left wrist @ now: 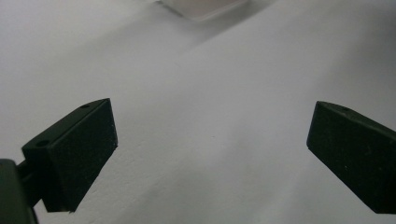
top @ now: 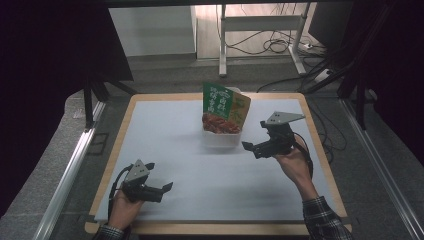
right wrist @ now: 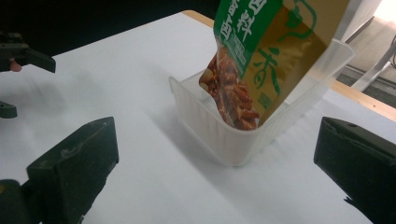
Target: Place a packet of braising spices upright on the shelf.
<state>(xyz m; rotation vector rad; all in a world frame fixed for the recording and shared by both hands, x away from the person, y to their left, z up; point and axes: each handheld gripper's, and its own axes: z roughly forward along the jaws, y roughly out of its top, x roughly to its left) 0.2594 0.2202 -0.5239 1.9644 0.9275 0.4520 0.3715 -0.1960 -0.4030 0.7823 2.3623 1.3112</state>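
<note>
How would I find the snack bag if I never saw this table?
Look at the white table, toward its far edge. A clear plastic tub sits there, and the snack bag stands in it, the only green, yellow and red thing.

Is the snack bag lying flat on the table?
No. The snack bag stands tilted inside the translucent container, its top sticking out above the rim.

Snack bag (top: 225, 107) stands in tub (top: 220, 138), table's (top: 165, 120) far side.
</note>
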